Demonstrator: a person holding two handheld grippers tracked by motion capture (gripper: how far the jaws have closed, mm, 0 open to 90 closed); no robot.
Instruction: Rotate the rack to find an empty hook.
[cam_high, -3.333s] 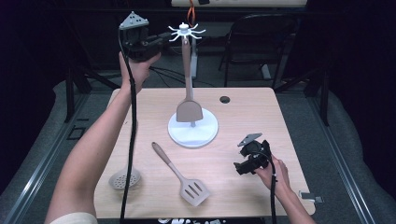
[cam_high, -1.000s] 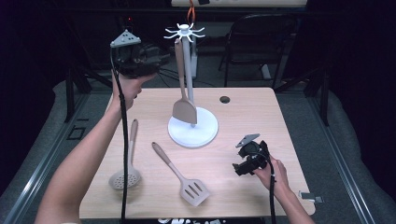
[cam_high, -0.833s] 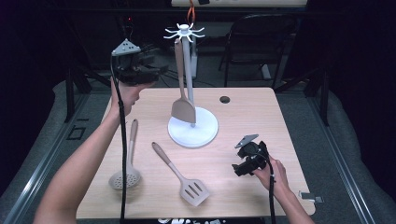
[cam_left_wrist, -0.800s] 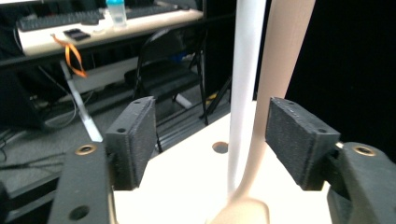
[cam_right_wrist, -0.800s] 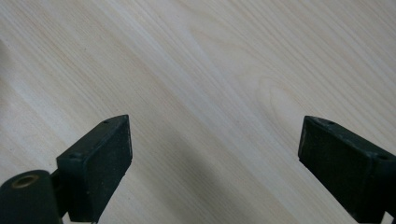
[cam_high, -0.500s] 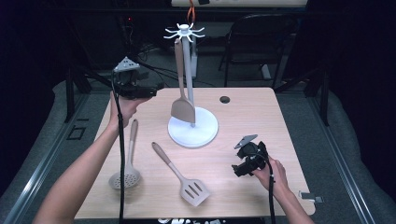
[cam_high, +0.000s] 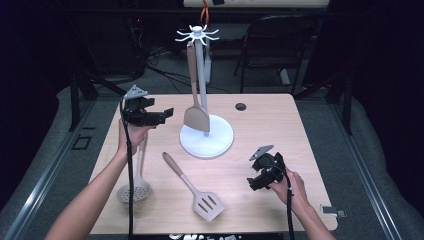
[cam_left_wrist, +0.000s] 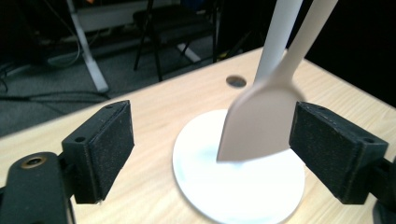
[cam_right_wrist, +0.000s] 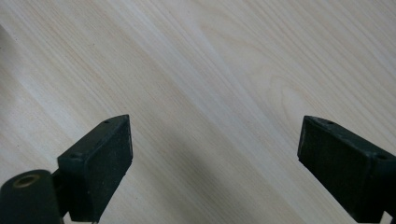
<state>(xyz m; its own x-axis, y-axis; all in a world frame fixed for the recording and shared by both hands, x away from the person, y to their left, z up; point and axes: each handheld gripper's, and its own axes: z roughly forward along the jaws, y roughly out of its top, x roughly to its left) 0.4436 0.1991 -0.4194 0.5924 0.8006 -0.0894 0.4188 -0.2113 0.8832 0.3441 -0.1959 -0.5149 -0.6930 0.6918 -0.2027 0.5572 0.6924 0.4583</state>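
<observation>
A solid spatula (cam_high: 196, 118) is seen hanging from the white rack (cam_high: 206, 136), its blade just above the rack's round base. The left tool (cam_high: 161, 116) is held wide open and empty just left of the rack, while the right tool (cam_high: 256, 181), likewise wide open and empty, is rested on the table (cam_high: 280, 130) to the rack's right. A slotted turner (cam_high: 195, 187) and a skimmer (cam_high: 135, 186) are left lying in front of the rack. The hanging blade appears blurred, so it may be swinging; if it is brushed, it could be knocked off its hook.
</observation>
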